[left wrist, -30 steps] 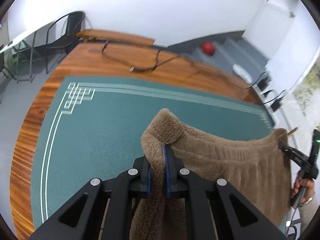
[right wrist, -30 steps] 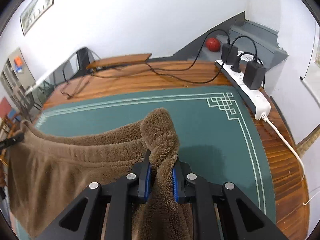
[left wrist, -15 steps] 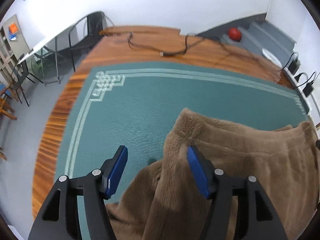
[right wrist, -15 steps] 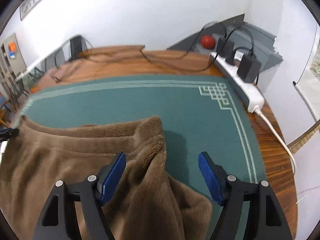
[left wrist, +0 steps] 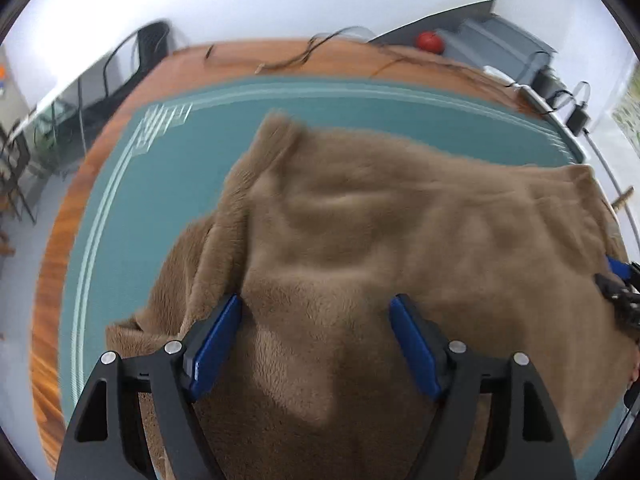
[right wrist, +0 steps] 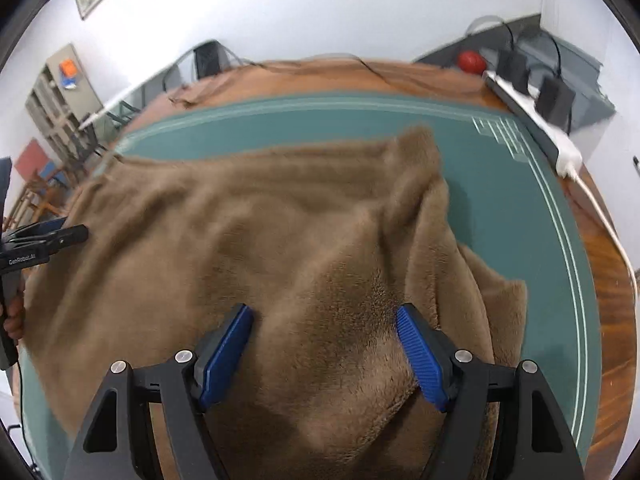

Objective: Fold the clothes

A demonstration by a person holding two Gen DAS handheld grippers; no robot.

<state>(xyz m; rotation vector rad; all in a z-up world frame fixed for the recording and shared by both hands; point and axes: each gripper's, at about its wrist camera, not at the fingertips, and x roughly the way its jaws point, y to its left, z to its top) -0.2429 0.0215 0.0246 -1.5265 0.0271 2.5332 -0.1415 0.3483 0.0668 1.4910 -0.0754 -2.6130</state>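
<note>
A brown fleece garment (left wrist: 360, 220) lies spread on the green mat (left wrist: 180, 168), its top edge bunched into a raised corner at each side. My left gripper (left wrist: 316, 304) hovers over the garment's left part, its jaws opening, the blue pads clear of the cloth. In the right wrist view the same garment (right wrist: 260, 220) fills the mat (right wrist: 500, 200). My right gripper (right wrist: 324, 310) stands open above its right part and holds nothing. Each gripper shows at the edge of the other's view.
The mat covers a wooden table (left wrist: 60, 240). A white power strip (right wrist: 532, 120) with black adapters lies along the right edge, its cord trailing down. Loose cables (left wrist: 320, 52) cross the far side. A red ball (right wrist: 472, 60) and chairs (left wrist: 132, 68) stand beyond. A hand (right wrist: 14, 312) shows at left.
Both grippers were shut on the garment's top corners a second ago. They have opened, the corners have dropped onto the mat, and both grippers have pulled back over the cloth.
</note>
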